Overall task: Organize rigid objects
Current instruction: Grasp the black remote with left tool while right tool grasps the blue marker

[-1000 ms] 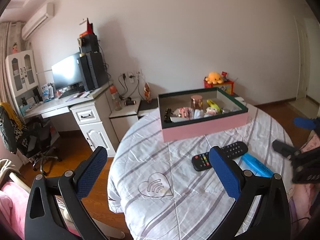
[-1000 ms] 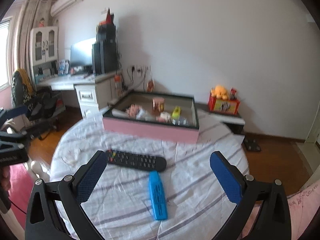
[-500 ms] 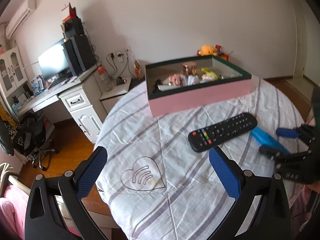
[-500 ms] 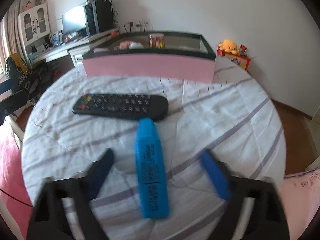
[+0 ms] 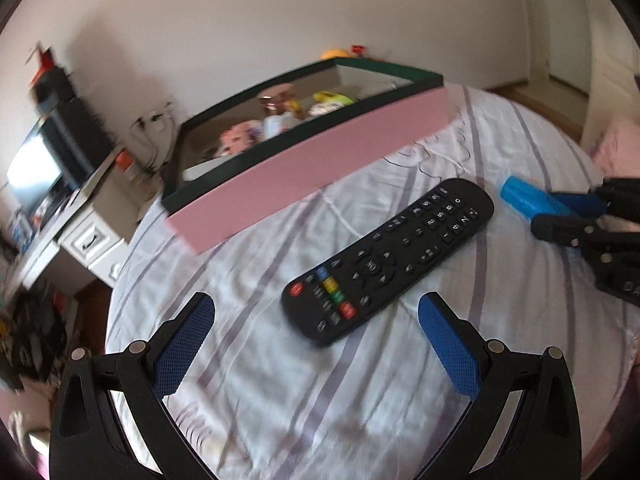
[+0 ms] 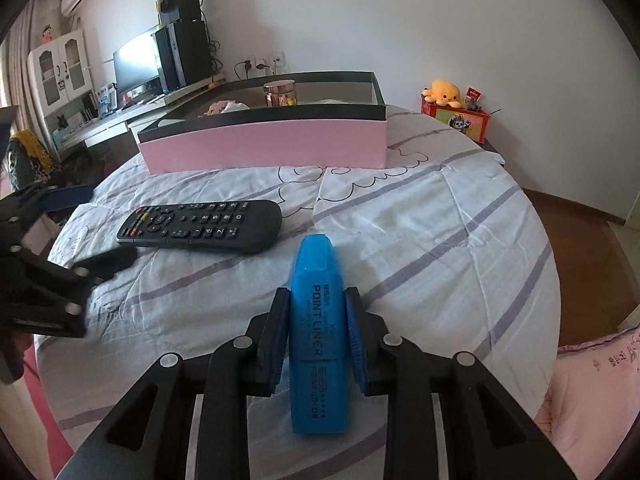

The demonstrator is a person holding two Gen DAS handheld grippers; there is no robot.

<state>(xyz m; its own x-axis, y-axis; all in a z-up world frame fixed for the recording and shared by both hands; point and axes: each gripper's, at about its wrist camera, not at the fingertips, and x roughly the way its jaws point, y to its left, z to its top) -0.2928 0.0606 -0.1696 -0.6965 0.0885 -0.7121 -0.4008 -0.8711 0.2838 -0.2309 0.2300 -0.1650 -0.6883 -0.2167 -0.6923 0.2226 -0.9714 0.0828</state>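
A blue highlighter (image 6: pixel 318 332) lies on the striped cloth of the round table (image 6: pixel 420 240). My right gripper (image 6: pixel 316 294) has its jaws closing on it, and both pads press against its sides. From the left wrist view the same highlighter (image 5: pixel 524 198) pokes out of the right gripper (image 5: pixel 560 216). A black remote (image 5: pixel 388 260) lies just left of it, with its coloured buttons near me. My left gripper (image 5: pixel 314 304) stands open, low over the remote's near end, holding nothing. The pink box (image 5: pixel 312 164) with a dark rim sits behind, with several small items inside.
The table's round edge drops to a wooden floor on the right (image 6: pixel 580 248). A desk with a monitor (image 6: pixel 136 64) stands at the back left. An orange plush toy (image 6: pixel 442 90) sits on a red box by the wall. A pink cushion (image 6: pixel 592 380) is at the near right.
The right gripper sank to the table and its jaws went from wide open to pressing on the highlighter. The left gripper dropped closer to the remote and rolled.
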